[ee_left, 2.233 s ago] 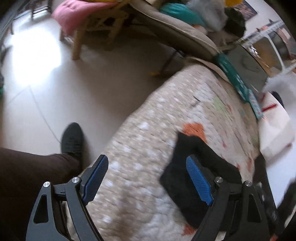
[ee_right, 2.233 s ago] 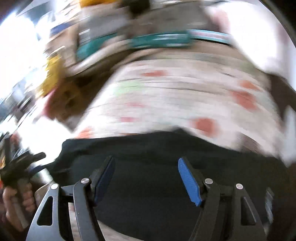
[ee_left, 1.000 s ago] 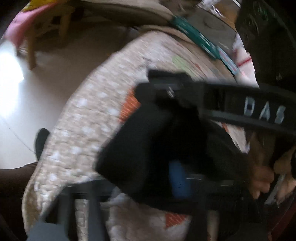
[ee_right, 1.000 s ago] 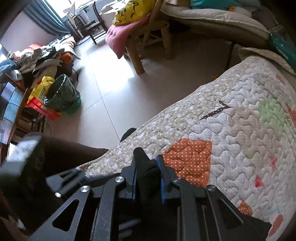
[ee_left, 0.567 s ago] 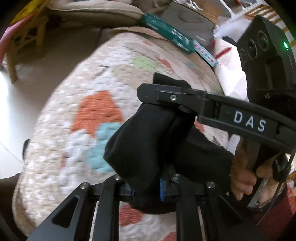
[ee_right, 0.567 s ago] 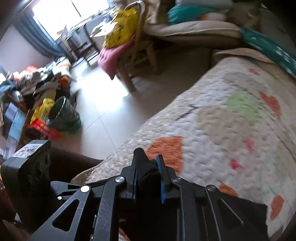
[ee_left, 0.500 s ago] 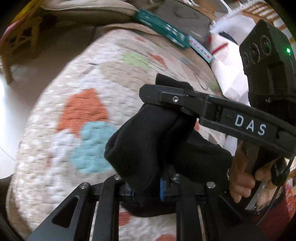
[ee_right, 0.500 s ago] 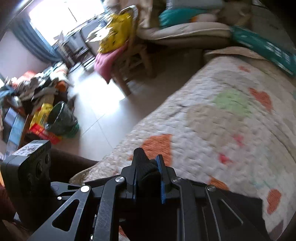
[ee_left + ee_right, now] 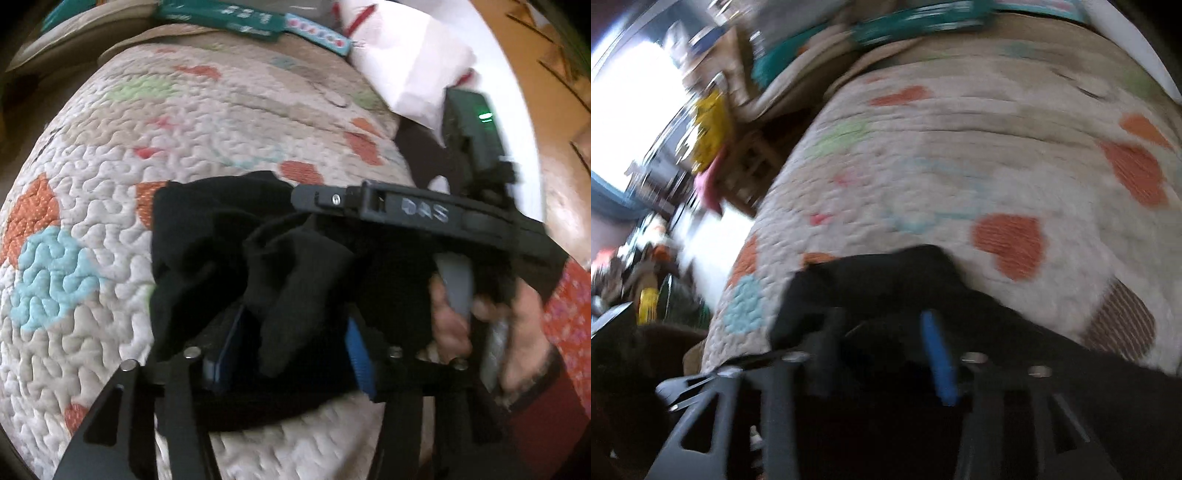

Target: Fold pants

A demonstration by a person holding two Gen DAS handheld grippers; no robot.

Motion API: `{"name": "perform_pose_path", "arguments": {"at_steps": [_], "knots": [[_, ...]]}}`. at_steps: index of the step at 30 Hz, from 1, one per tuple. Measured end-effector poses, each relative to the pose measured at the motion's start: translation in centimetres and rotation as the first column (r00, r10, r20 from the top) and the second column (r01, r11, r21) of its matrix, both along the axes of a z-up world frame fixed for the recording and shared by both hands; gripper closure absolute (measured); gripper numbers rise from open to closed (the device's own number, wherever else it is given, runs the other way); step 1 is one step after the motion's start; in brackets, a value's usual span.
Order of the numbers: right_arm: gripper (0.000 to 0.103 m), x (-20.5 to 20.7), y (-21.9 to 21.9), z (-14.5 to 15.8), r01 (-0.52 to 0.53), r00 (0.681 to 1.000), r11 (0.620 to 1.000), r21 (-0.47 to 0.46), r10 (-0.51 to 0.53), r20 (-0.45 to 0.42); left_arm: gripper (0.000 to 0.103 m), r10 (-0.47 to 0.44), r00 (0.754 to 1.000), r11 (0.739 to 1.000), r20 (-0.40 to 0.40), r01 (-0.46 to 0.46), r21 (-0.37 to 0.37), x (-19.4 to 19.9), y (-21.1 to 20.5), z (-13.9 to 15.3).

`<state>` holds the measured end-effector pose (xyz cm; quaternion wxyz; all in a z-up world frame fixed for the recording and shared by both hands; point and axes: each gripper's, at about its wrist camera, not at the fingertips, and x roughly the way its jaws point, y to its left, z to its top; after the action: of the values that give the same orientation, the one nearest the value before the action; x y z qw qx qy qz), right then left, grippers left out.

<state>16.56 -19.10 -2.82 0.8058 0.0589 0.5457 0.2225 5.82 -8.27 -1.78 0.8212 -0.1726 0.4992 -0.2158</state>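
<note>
The black pants (image 9: 236,236) lie bunched on the patchwork quilt (image 9: 92,206). My left gripper (image 9: 291,347) is open, its blue pads spread either side of a loose fold of the fabric. My right gripper (image 9: 882,350) is also open over the pants (image 9: 886,280), its blue right pad (image 9: 938,354) showing; that view is blurred. The right gripper's body (image 9: 424,214), marked DAS, shows in the left wrist view just right of the pants, held by a hand.
The quilt (image 9: 942,166) has orange, green and blue patches. Teal boxes (image 9: 221,18) and a white bag (image 9: 406,62) lie at its far edge. A wooden chair with pink cloth (image 9: 713,184) and floor clutter are off to the left.
Both grippers were shut on the black pants half a second ago and now stand open. The fabric has dropped onto the quilt, and both cameras have swung toward the bed.
</note>
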Motion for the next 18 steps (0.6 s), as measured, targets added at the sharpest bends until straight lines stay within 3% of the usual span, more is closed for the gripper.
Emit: {"name": "perform_pose_path", "arguments": {"at_steps": [2, 6, 9, 11, 13, 15, 18], "knots": [[0.038, -0.3, -1.9, 0.5, 0.061, 0.998, 0.998, -0.002, -0.061, 0.018, 0.041, -0.035, 0.999, 0.999, 0.003, 0.035, -0.016, -1.3, 0.1, 1.0], [0.038, -0.9, -4.5, 2.8, 0.184, 0.979, 0.983, -0.027, -0.181, 0.09, 0.041, -0.05, 0.998, 0.998, 0.039, 0.051, -0.031, -4.2, 2.3, 2.8], [0.038, -2.4, -5.4, 5.4, 0.253, 0.953, 0.968, -0.001, -0.249, 0.174, 0.04, 0.063, 0.997, 0.998, 0.036, -0.063, -0.003, -4.7, 5.2, 2.9], [0.038, -3.6, -4.3, 6.9, 0.224, 0.952, 0.974, 0.048, -0.229, 0.202, 0.04, 0.141, 0.99, 0.99, -0.02, -0.141, 0.004, -4.1, 6.9, 1.9], [0.038, -4.8, -2.7, 7.5, 0.163, 0.964, 0.979, 0.119, -0.184, 0.191, 0.04, 0.203, 0.976, 0.979, -0.073, -0.204, -0.001, -3.5, 8.1, 0.7], [0.038, -5.8, -1.3, 6.6, 0.114, 0.982, 0.965, 0.236, -0.146, 0.12, 0.04, 0.246, 0.964, 0.969, -0.099, -0.246, 0.013, -3.0, 8.7, -0.3], [0.038, -6.5, 0.0, 4.0, 0.118, 0.991, 0.959, 0.257, -0.131, 0.034, 0.04, 0.25, 0.962, 0.968, -0.109, -0.248, 0.038, -2.2, 8.6, -1.2]]}}
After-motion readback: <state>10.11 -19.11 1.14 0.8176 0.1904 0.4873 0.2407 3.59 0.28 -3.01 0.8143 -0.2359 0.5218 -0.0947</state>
